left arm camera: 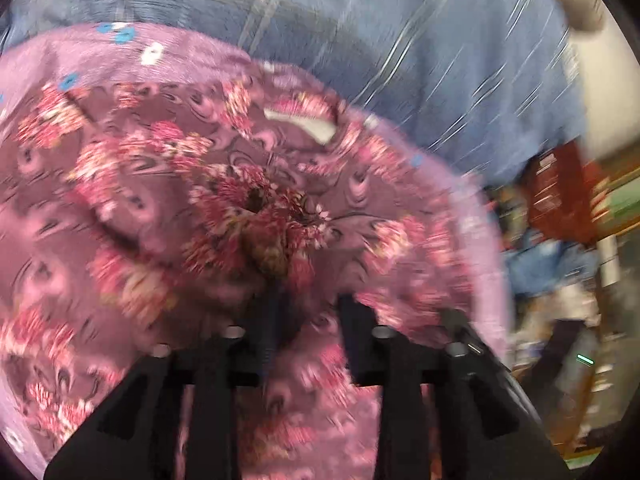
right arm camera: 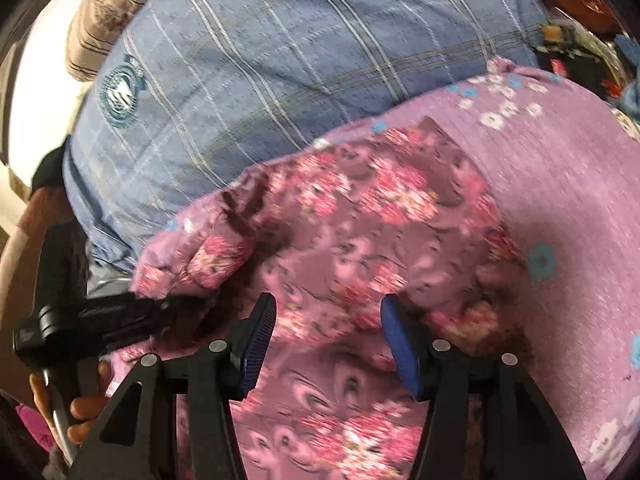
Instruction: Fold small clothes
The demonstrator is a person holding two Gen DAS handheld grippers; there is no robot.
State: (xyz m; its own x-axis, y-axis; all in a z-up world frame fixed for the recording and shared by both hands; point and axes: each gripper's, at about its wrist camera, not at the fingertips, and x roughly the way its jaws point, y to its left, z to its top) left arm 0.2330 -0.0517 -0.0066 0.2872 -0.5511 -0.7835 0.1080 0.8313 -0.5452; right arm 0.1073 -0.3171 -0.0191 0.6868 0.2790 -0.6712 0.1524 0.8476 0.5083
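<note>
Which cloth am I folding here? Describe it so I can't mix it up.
Start from the blue plaid sheet covering the bed; a lilac cloth lies on it. The garment sits on that, mauve with red-pink flower clusters, unlike the lilac cloth's sparse small blue and white flowers.

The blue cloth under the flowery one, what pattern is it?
Plaid blue cloth with pale stripes; right wrist view.

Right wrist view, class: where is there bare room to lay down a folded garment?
Best patch: the blue checked cloth, between the striped pillow and the pink floral garment. Crowded: the garment fills the space under the open right claw; the left claw crowds the garment's left edge.
</note>
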